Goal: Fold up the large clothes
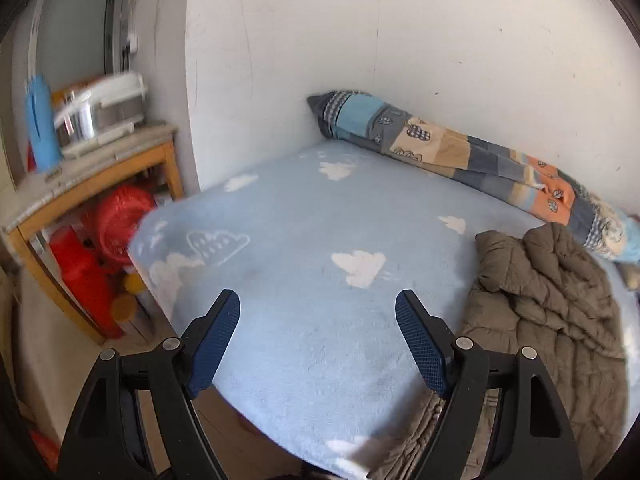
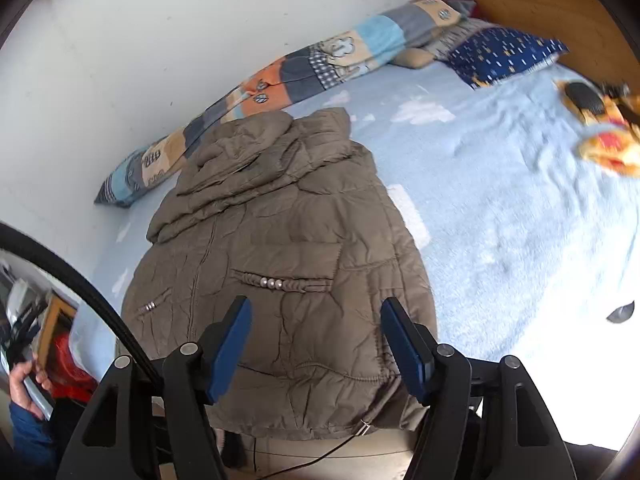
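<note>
An olive-brown puffer jacket (image 2: 280, 248) lies front up on a light blue cloud-print bed (image 2: 500, 208), hem at the near edge, collar toward the wall, one sleeve folded across the chest. My right gripper (image 2: 316, 312) is open and empty, just above the jacket's hem. In the left wrist view the jacket (image 1: 548, 308) lies crumpled at the right. My left gripper (image 1: 318, 304) is open and empty over the bare bed (image 1: 300, 220), left of the jacket.
A rolled patchwork quilt (image 1: 460, 152) lies along the white wall. A dark blue pillow (image 2: 504, 56) and a wooden headboard (image 2: 540, 4) are at the far right. A wooden table (image 1: 100, 176) with a rice cooker (image 1: 104, 108) stands left of the bed.
</note>
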Demonstrator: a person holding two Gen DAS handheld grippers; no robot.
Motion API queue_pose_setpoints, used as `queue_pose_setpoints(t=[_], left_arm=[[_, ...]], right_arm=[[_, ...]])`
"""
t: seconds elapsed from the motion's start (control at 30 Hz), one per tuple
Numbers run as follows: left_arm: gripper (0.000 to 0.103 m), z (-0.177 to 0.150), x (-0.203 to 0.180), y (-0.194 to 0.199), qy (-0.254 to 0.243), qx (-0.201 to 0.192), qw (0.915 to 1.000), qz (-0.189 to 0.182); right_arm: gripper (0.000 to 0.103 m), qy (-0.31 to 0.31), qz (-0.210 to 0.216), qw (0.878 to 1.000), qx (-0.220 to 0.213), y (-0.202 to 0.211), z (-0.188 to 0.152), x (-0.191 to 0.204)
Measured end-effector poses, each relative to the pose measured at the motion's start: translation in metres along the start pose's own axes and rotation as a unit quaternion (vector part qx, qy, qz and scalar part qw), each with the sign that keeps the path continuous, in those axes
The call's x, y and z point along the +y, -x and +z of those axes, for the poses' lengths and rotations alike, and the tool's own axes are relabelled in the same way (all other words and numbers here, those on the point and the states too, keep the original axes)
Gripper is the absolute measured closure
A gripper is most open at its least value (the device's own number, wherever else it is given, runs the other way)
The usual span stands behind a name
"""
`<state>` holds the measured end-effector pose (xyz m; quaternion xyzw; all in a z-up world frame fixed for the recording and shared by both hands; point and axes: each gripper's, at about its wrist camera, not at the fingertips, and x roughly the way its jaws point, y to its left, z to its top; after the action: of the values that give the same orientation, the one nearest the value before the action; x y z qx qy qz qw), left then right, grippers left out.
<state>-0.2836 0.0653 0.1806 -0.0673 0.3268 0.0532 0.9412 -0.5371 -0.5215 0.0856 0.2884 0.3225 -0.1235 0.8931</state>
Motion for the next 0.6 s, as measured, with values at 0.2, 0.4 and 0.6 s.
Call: queue_pose_setpoints(t=[0.2, 0.4, 0.6], left_arm=[[0.023, -0.037, -0.031, -0.057, -0.025, 0.185, 0.9632, -0.193], [0.023, -0.087, -0.058, -0.106, -0.023, 0.284, 0.9397, -0.19], [0.023, -0.114, -0.064, -0.127, -0.039, 0.326, 0.9335, -0.145]], right_arm=[[0.025, -0.028, 0.024, 0.999, 0.024, -0.001, 0.006, -0.016], [0.018, -0.023, 0.026, 0.996, 0.077, -0.002, 0.005, -0.035], [0.016, -0.069, 0.032, 0.988, 0.138, -0.02, -0.014, -0.067]])
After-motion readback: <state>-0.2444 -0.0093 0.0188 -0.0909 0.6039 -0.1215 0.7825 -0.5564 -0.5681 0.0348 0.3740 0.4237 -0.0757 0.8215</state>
